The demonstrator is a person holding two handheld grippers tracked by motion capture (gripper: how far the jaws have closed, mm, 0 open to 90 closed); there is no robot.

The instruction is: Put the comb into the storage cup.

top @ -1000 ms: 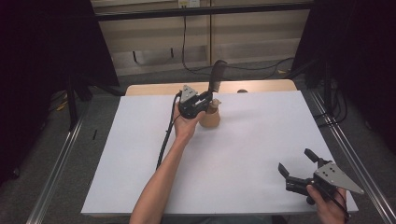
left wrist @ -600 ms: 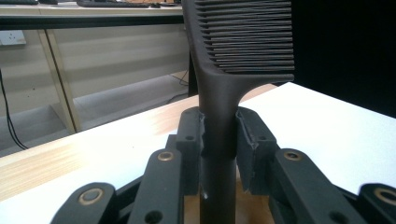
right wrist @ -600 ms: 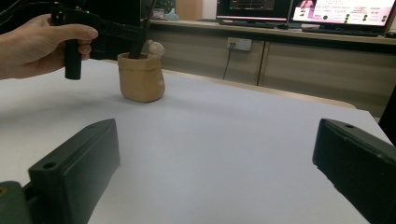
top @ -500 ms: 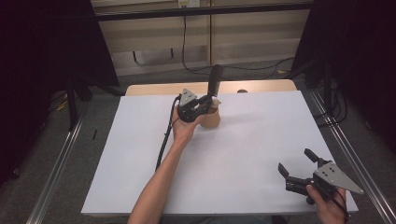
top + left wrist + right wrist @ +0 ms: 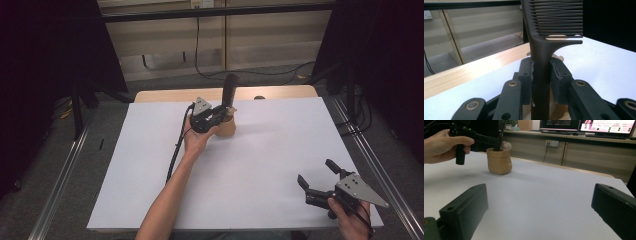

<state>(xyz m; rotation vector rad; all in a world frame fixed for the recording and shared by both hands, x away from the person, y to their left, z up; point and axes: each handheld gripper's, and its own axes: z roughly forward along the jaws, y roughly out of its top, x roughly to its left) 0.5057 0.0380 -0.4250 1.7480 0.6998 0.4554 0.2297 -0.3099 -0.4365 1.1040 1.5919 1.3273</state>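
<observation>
The white-covered bench (image 5: pixel 280 165) lay mostly bare, with broad open surface between the two hands and a strip of pale wooden bench edge (image 5: pixel 280 93) showing along the far side; metal rails (image 5: pixel 60 175) ran along both flanks over grey floor. Toward the far middle of the white sheet stood a small tan, soft-sided pot (image 5: pixel 227 127), near the far edge and well apart from the side edges. The left claw (image 5: pixel 222 112), held in the person's left hand (image 5: pixel 196 140), reached in just above the pot's mouth and was clenched on the handle of a black plastic comb (image 5: pixel 230 90). In the left gripper view the comb (image 5: pixel 549 37) stood upright, its handle pinched between the two black pads (image 5: pixel 527 75), its teeth rising above them and its lower end running down toward the pot. From the right gripper view the pot (image 5: pixel 499 161) sat far off across clear sheet, with the left hand (image 5: pixel 441 145) beside it. The right claw (image 5: pixel 320 176) hovered near the bench's near right corner, jaws spread wide and released, well apart from the pot and comb.
</observation>
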